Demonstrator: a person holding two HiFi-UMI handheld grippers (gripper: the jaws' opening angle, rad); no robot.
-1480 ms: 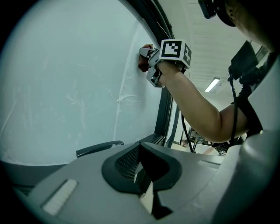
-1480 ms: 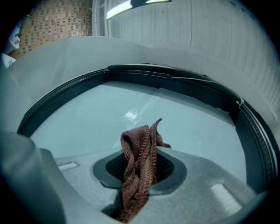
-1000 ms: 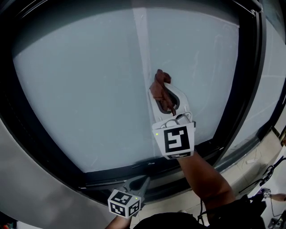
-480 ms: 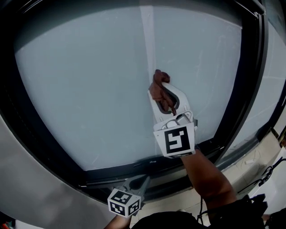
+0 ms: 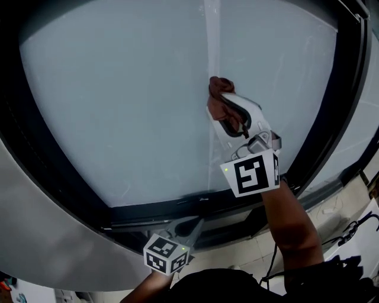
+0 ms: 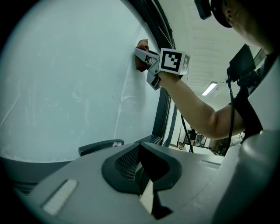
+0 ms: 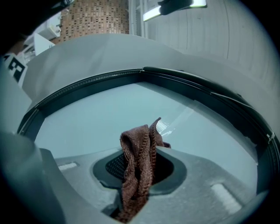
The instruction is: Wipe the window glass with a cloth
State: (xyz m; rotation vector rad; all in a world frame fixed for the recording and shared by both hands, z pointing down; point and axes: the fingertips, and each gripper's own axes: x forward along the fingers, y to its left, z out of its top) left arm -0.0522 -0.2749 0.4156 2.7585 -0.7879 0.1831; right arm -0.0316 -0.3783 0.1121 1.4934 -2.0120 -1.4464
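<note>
Large pale window glass (image 5: 118,106) fills the head view, with a black frame (image 5: 334,130) round it. A pale vertical streak (image 5: 212,53) runs down the pane near the middle. There is a strip of light floor (image 5: 349,198) with cables at lower right.

Right tool (image 5: 221,102): held up on the person's forearm (image 5: 293,231), marker cube (image 5: 253,173) facing the camera. The jaws are clamped on the brown cloth (image 5: 220,94). The cloth is bunched at the tips and sits against the glass, just right of the streak, about mid-height on the pane.

Right gripper view confirms it. The cloth (image 7: 138,162) is pinched between the jaws of the right tool (image 7: 138,179), standing up in a folded wad with one corner poking above. Glass (image 7: 87,122) and the curved dark frame (image 7: 197,83) lie beyond, with a ceiling light (image 7: 175,8) at the top.

Left tool (image 5: 196,225): low, by the bottom rail of the frame, well apart from the cloth. Its cube (image 5: 166,254) is near the bottom edge of the view. Left gripper view: the left tool (image 6: 141,168) has its jaws together with nothing between them, aimed up along the pane (image 6: 65,78). I can't tell whether the tips touch the rail.

That same view shows the right tool (image 6: 141,51) from the side, high up by the frame, with the cloth (image 6: 141,43) at its tips on the glass and its cube (image 6: 173,61) behind.
</note>
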